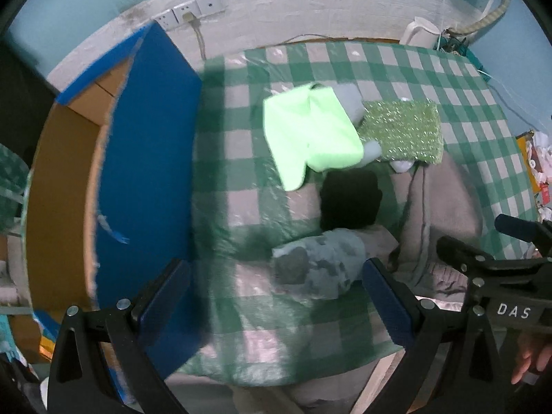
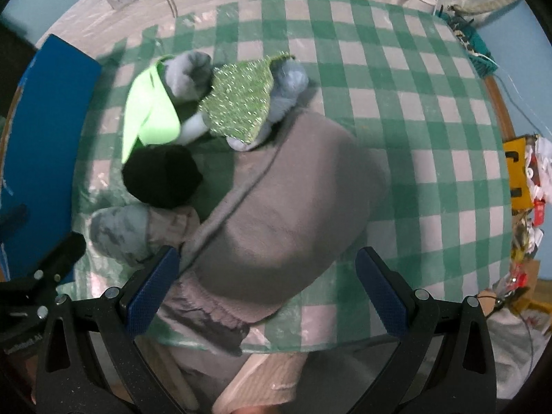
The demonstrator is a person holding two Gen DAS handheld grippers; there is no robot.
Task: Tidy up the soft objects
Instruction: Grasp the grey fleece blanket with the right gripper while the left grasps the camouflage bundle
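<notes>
Soft things lie on a green checked tablecloth (image 1: pixel 431 69) (image 2: pixel 396 103): a neon green cloth (image 1: pixel 310 134) (image 2: pixel 148 114), a glittery green pad (image 1: pixel 403 131) (image 2: pixel 241 100) over a pale blue plush (image 2: pixel 188 76), a black soft lump (image 1: pixel 350 200) (image 2: pixel 162 176), a grey-blue patterned roll (image 1: pixel 317 265) (image 2: pixel 119 231), and a large grey-brown garment (image 2: pixel 289 214) (image 1: pixel 441 214). My left gripper (image 1: pixel 272 300) is open above the table's front edge, near the patterned roll. My right gripper (image 2: pixel 265 289) is open over the garment's near end.
An open cardboard box with blue flaps (image 1: pixel 145 179) (image 2: pixel 45 131) stands at the table's left. Wall sockets (image 1: pixel 189 12) and a white kettle (image 1: pixel 419 32) are at the back. Clutter (image 2: pixel 528 186) lies right of the table.
</notes>
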